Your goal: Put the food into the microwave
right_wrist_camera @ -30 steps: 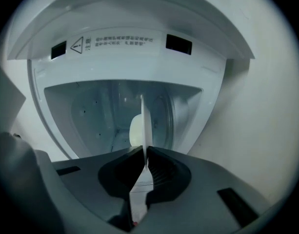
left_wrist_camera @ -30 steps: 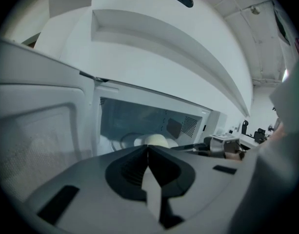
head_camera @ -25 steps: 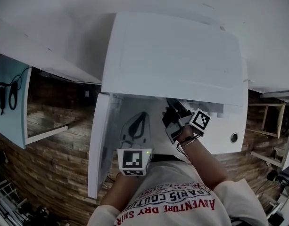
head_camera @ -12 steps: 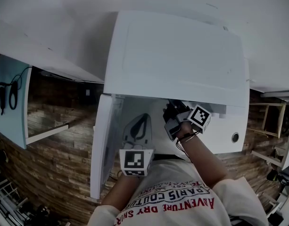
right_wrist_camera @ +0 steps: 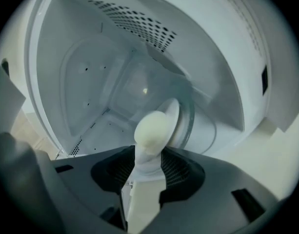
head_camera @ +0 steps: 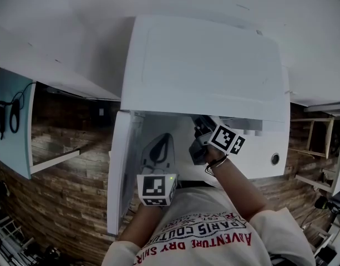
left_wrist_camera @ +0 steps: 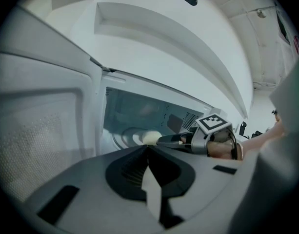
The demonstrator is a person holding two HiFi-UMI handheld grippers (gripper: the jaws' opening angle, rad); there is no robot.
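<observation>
Pale cream and rounded, the food sits inside the white microwave, on the glass turntable near the front of the cavity. The door hangs open to the left. The right gripper reaches into the cavity mouth, and its jaws have just been opening. They stand apart with the near end of the food at their tips, and the pads do not appear to press on it. The left gripper waits outside, below the opening, with its jaws closed together on nothing.

The step in hand looks like the release, with the food set down and the grip let go. The next move calls for drawing the right gripper straight back out of the cavity. The jaws should stay wide enough not to drag or roll the food off the turntable. After that the door needs swinging shut, and the idle left gripper is the one nearer to it.

The food reads as egg-shaped. Its long axis seems to run along the right gripper's own line, the blunt end pointing deeper into the cavity. The view foreshortens it, so that reading is tentative.
</observation>
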